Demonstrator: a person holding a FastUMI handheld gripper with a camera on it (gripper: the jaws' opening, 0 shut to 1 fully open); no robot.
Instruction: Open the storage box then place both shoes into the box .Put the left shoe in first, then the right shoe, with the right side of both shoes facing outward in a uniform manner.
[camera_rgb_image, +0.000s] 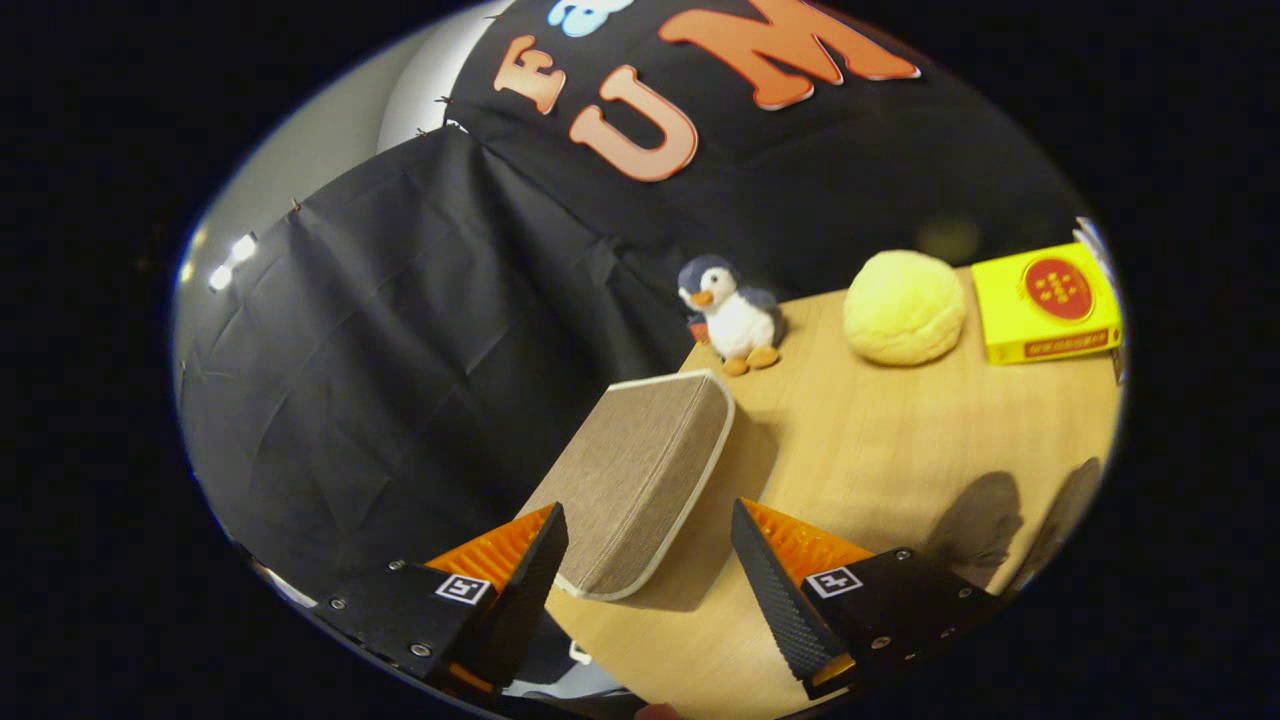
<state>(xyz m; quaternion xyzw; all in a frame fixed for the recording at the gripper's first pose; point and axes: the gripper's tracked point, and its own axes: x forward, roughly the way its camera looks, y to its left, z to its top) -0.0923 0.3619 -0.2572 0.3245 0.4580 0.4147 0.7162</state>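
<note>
Storage box: I count one, lid closed, on the wooden table, its near corner between my fingers and its long axis running away from them toward one penguin toy. My gripper is wide open, holding nothing. Beyond sit one yellow ball and one yellow carton.
</note>
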